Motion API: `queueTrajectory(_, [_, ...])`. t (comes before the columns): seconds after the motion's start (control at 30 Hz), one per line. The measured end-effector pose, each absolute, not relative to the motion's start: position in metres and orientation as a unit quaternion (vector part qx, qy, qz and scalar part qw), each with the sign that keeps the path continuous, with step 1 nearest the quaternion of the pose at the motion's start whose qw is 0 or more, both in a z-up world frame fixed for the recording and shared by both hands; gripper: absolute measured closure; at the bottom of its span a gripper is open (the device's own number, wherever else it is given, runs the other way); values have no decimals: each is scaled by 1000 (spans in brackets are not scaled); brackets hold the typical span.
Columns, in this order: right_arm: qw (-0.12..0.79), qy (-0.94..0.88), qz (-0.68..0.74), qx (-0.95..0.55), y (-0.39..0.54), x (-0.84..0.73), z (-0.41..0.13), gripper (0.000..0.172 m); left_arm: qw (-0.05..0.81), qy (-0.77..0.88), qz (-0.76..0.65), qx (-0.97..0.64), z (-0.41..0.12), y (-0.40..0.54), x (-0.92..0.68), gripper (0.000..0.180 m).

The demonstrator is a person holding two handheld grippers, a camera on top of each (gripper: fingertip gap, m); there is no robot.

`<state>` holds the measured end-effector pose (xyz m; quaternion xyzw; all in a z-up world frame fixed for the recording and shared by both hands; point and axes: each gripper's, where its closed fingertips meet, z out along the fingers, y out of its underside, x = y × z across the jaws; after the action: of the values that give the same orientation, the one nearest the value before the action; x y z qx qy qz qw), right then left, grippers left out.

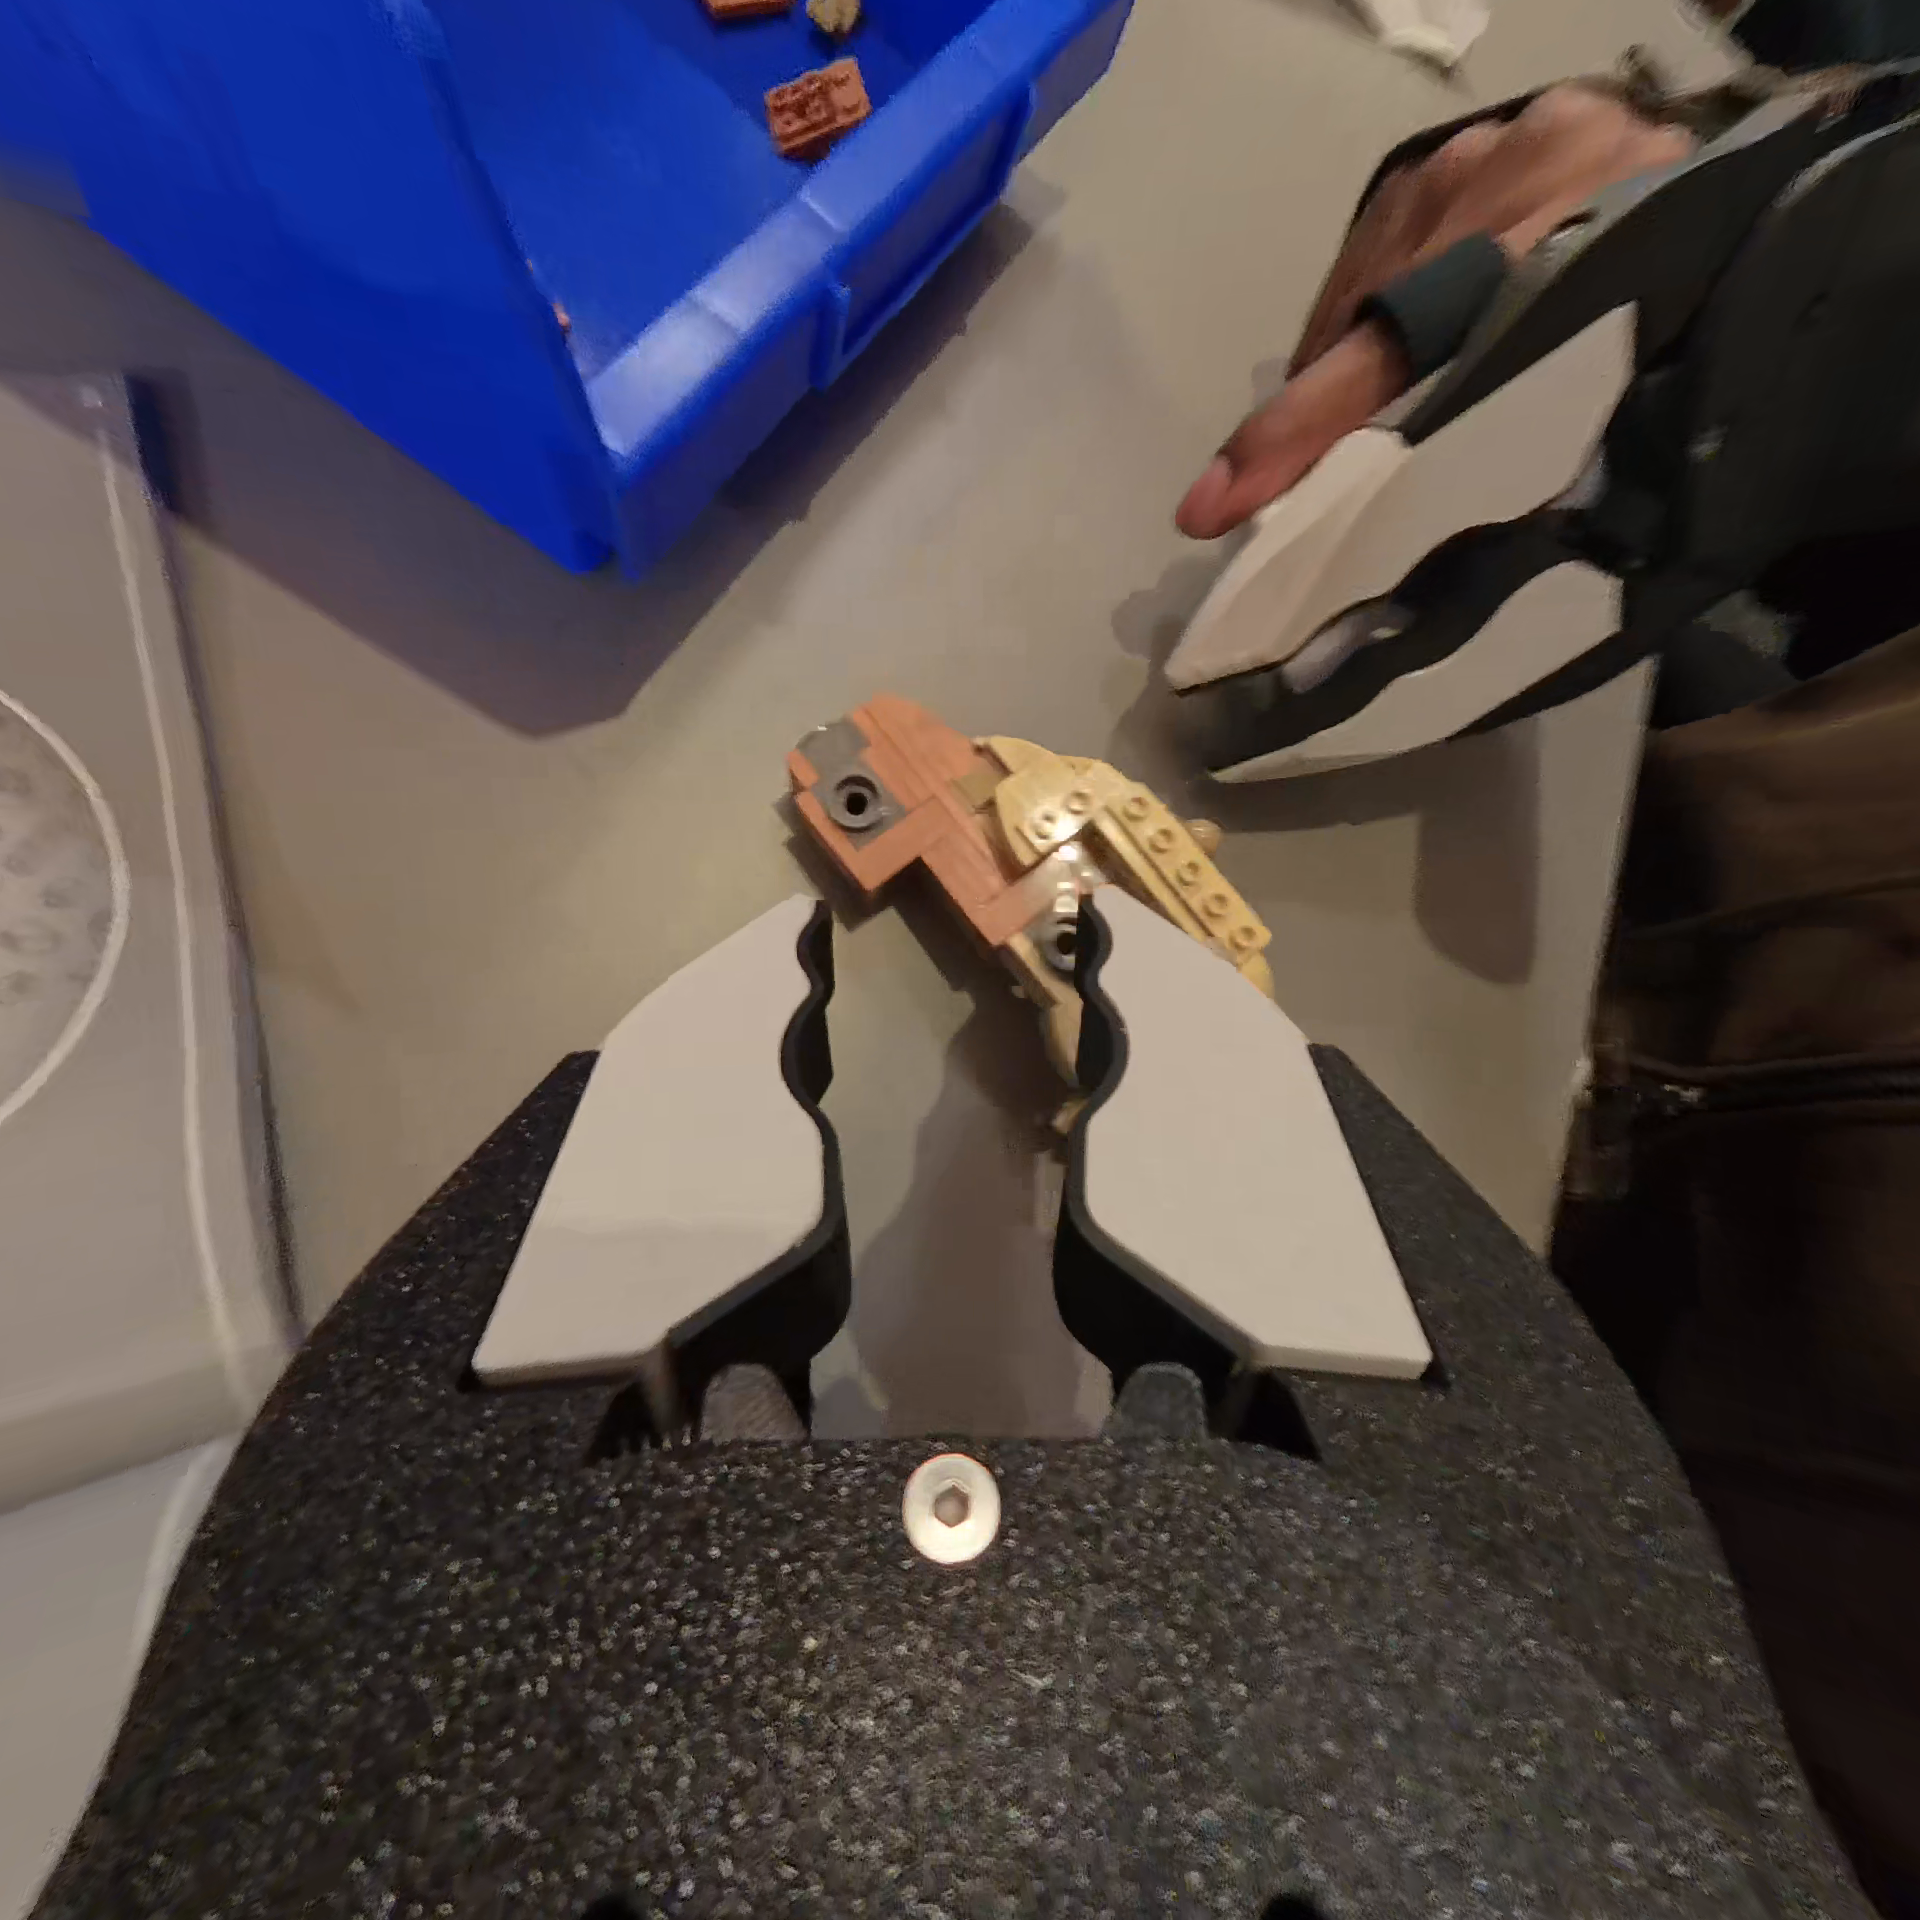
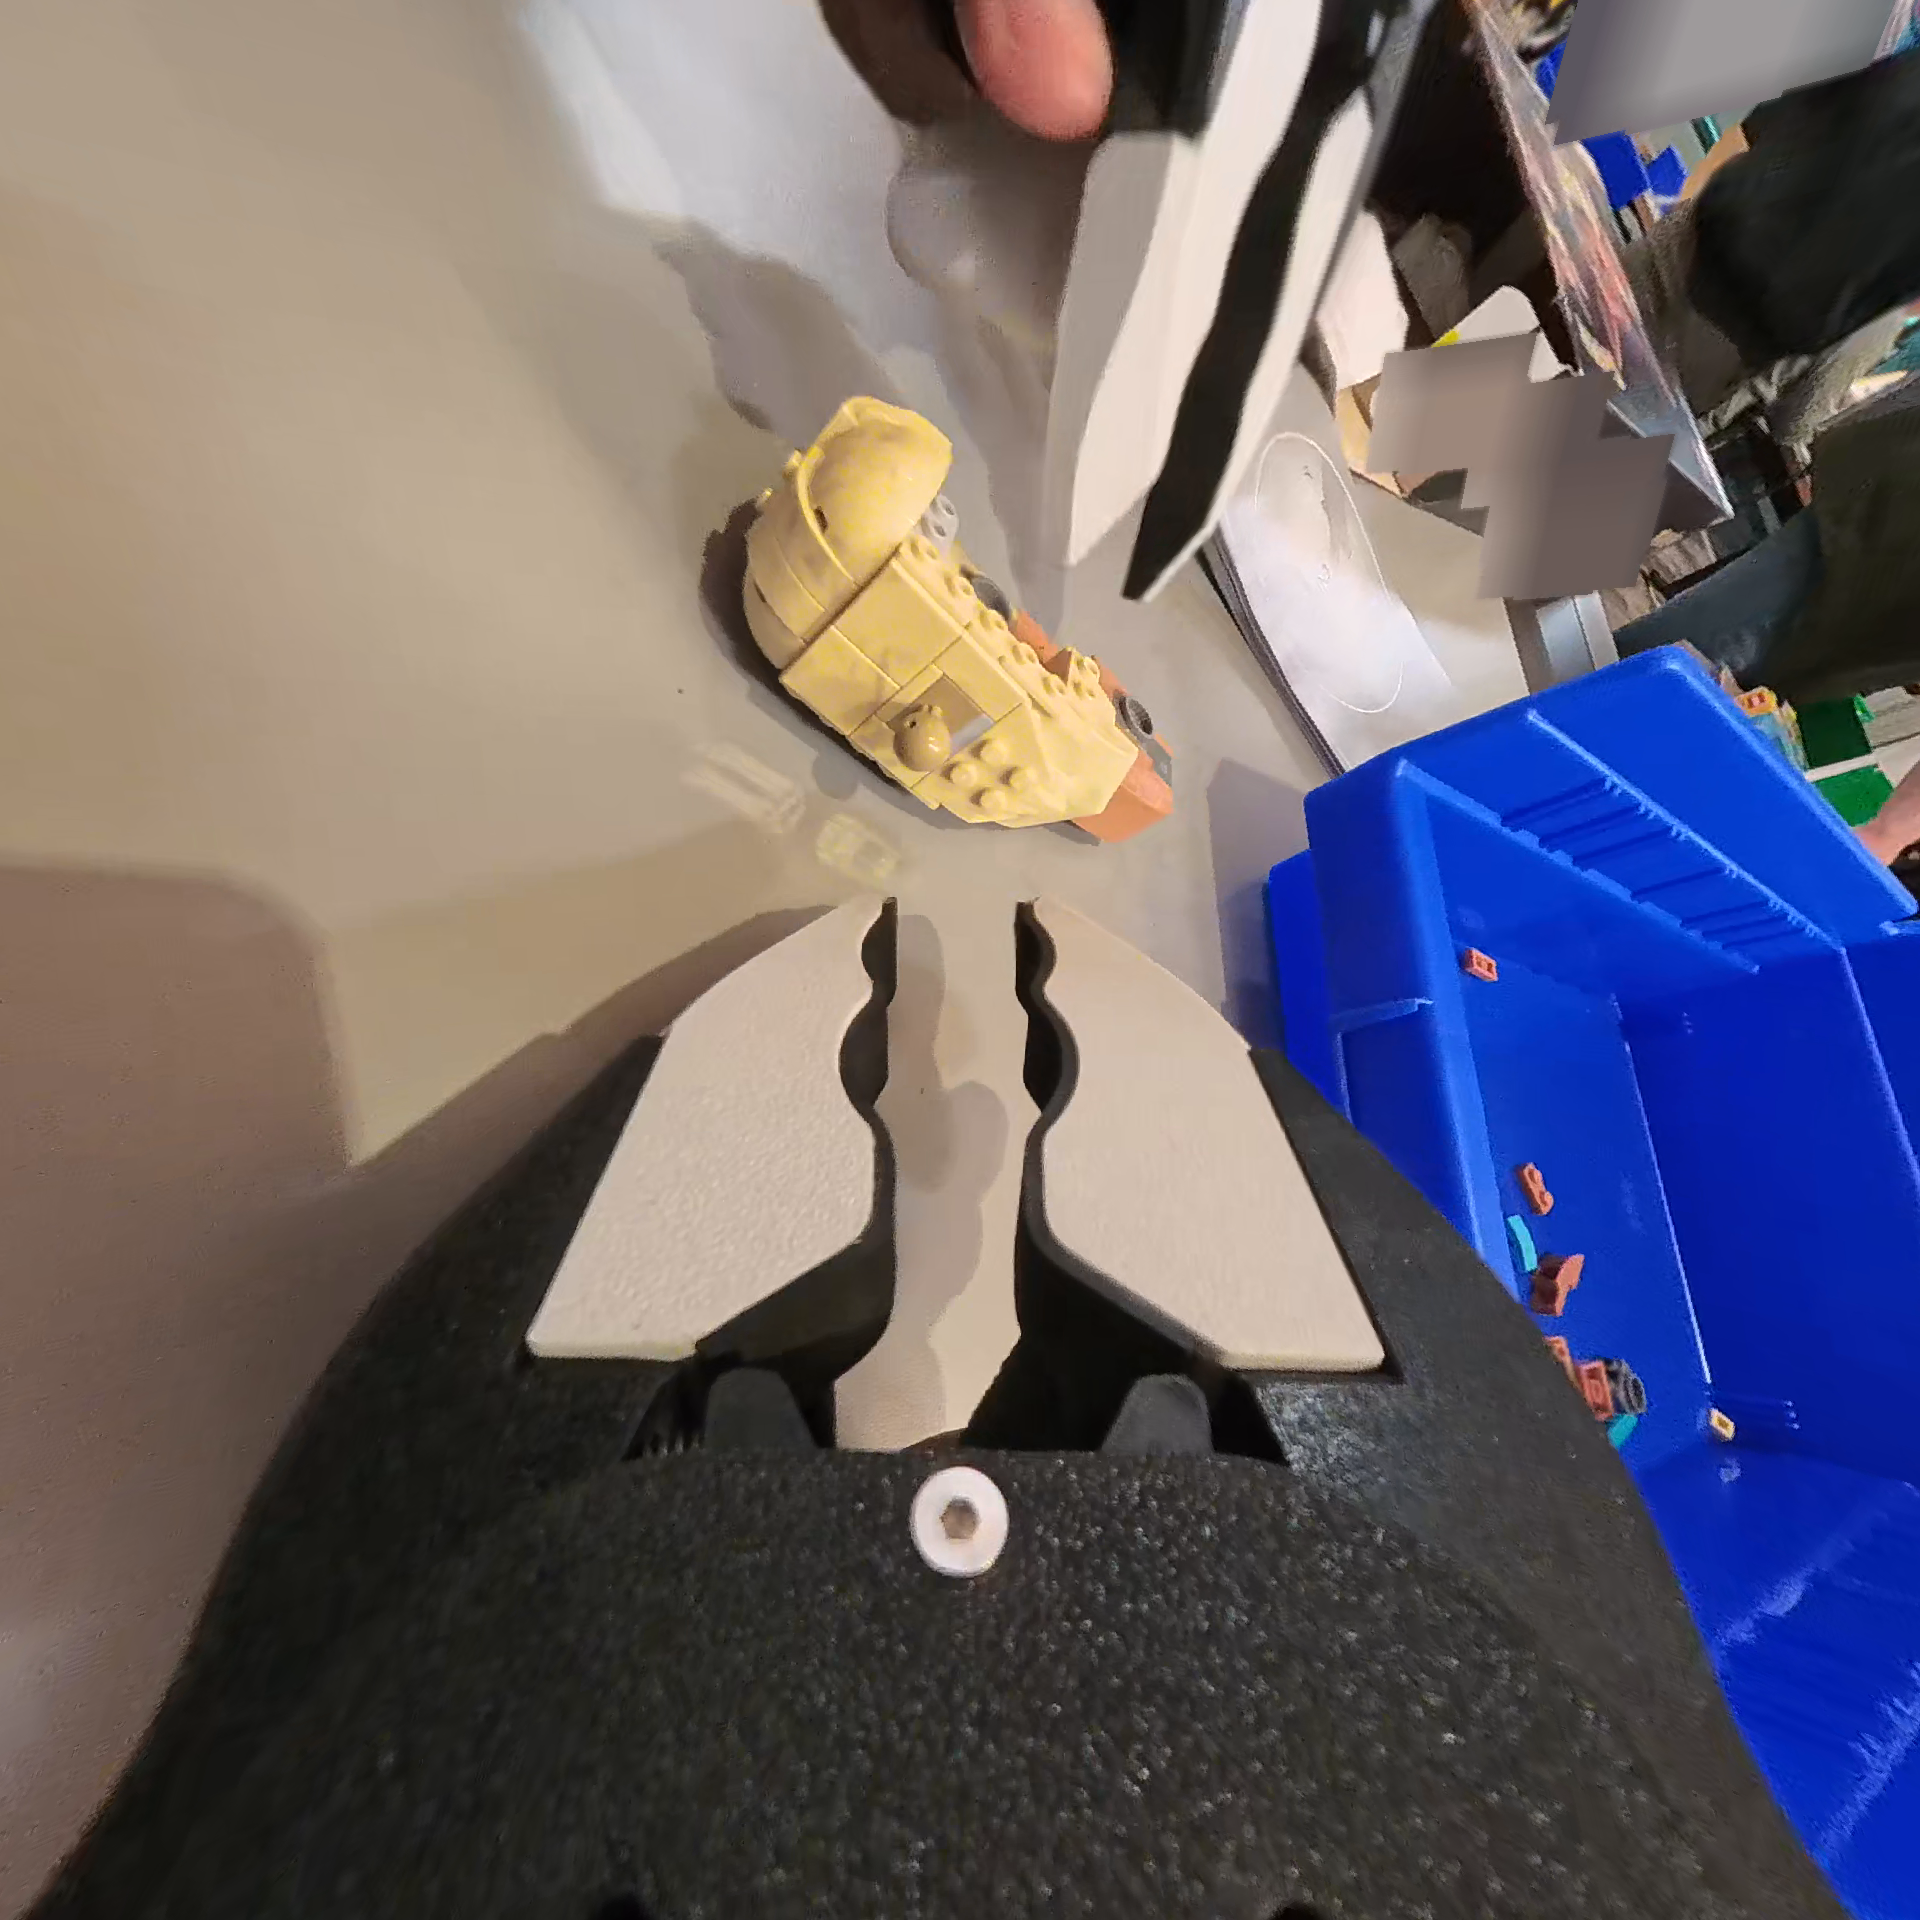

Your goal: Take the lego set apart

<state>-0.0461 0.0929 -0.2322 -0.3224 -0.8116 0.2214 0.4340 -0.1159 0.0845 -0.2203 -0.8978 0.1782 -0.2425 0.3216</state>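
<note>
Tan-and-brown brick model lies at the parted left tongs' tips, right tongs parted nearby.

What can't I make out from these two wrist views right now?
- Brick model: its near end is hidden behind the left gripper's right finger in the left wrist view, so contact there is unclear.
- Right gripper: motion-blurred in the left wrist view.
- Blue bin: cut off by the frame edge in both views; the small pieces inside are too small to identify.
- Clear pieces on the table: faint, shape unclear.
</note>
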Motion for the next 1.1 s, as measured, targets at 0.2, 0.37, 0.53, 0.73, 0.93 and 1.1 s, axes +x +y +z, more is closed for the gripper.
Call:
queueTrajectory(0.2, [452,-797,215,-338,95,-53,-232,150,336,149,-307,-878,-210,63,-95,122])
queueTrajectory(0.37, [462,-789,210,-348,102,-54,-230,150,318,181,-168,-915,-230,53,-84,116])
queueTrajectory(0.53, [459,-786,214,-355,110,-52,-229,149,321,307,-73,-893,-237,52,-86,132])
queueTrajectory(0.73, [405,-788,264,-381,120,-46,-230,141,306,565,11,-766,-236,49,-95,132])
queueTrajectory(0.93, [268,-740,392,-476,127,-41,-224,135,300,686,121,-652,-234,58,-87,132])
queueTrajectory(1.1, [176,-720,463,-487,113,-38,-217,135,314,727,197,-579,-232,65,-81,132])
